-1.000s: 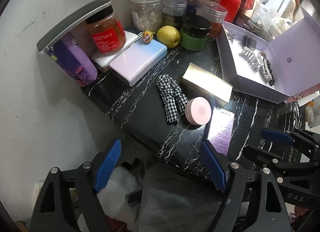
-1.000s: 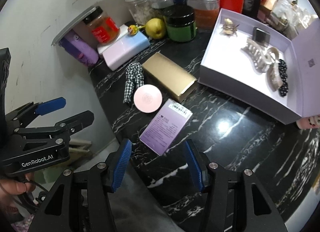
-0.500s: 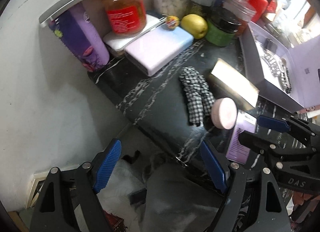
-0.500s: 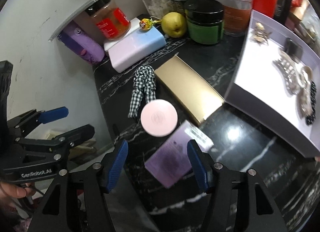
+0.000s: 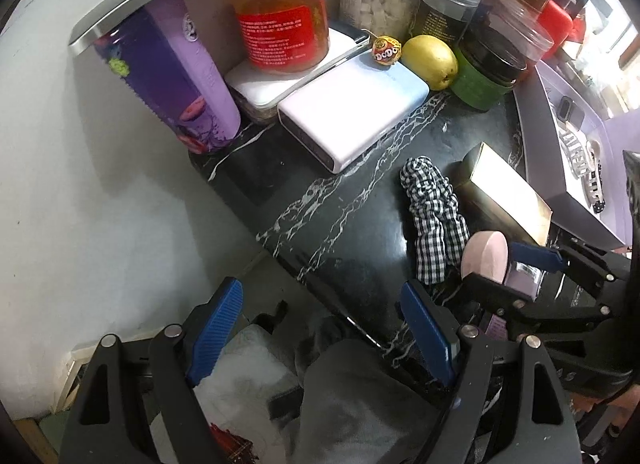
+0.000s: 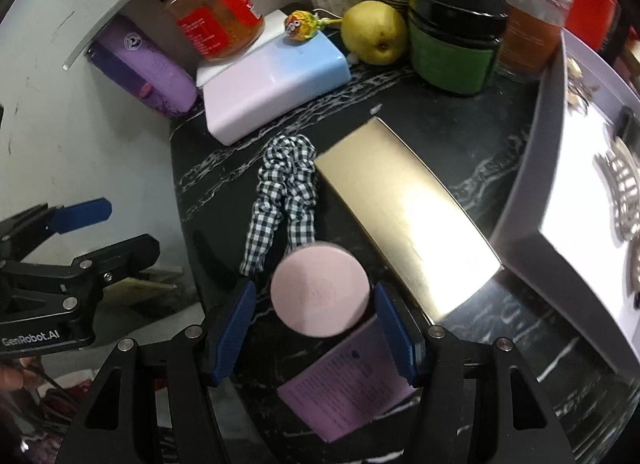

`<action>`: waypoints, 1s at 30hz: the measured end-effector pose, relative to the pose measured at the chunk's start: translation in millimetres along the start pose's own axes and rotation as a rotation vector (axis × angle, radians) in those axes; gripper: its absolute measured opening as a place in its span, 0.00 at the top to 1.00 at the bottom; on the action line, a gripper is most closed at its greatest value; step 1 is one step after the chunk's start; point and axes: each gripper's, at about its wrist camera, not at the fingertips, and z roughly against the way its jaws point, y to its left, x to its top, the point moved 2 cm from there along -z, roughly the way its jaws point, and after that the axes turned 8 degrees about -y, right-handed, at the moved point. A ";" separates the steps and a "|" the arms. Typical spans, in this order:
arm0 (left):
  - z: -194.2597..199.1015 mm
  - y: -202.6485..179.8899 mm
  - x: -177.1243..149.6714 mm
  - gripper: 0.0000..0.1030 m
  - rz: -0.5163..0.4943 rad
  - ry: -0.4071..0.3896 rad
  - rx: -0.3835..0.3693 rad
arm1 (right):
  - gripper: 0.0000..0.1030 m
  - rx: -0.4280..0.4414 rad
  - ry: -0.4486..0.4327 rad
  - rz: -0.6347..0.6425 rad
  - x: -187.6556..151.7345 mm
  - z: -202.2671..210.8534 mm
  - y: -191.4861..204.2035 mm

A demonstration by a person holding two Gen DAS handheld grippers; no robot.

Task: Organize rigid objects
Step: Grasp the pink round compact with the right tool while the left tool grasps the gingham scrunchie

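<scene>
- Our right gripper (image 6: 312,338) has just been spreading its fingers; they straddle the pink round compact (image 6: 320,289) without pressing it.
- We should centre, sink lower, then close evenly across its rim.
- It lies on the table (image 6: 432,132), overlapping the lilac carton (image 6: 348,388), with the gingham scrunchie (image 6: 286,200) and gold box (image 6: 404,220) crowding it.
- Our left gripper (image 5: 320,336) hangs open, holding nothing.
</scene>
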 end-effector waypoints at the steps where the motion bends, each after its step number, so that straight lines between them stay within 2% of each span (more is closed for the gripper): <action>1: -0.7 -1.0 1.5 0.21 -0.005 0.001 0.001 | 0.40 -0.011 0.012 -0.003 -0.1 -3.1 0.3; 2: -2.3 -2.0 3.2 0.21 -0.011 0.002 0.001 | 0.41 -0.006 0.026 -0.006 -0.9 -6.0 0.6; 3: -3.1 -2.8 4.2 0.21 -0.017 0.005 0.004 | 0.48 0.006 0.030 -0.009 -2.1 -7.7 -0.1; 4: -4.7 -3.6 5.2 0.21 -0.024 0.009 0.008 | 0.50 0.010 0.027 -0.012 -2.9 -7.8 -0.5; 12: -12.0 -17.0 14.2 0.21 -0.064 0.019 -0.022 | 0.50 0.037 0.016 -0.052 -8.6 5.7 -5.4; 17: -12.4 -34.4 16.7 0.21 -0.095 0.009 -0.072 | 0.50 0.043 0.004 -0.090 -15.2 21.9 -12.6; 23: -20.6 -60.6 15.9 0.21 -0.137 0.027 -0.106 | 0.50 0.020 0.008 -0.147 -24.8 36.0 -30.1; 30: -43.0 -80.1 11.0 0.21 -0.132 0.068 -0.115 | 0.50 -0.031 0.000 -0.230 -49.4 54.4 -58.3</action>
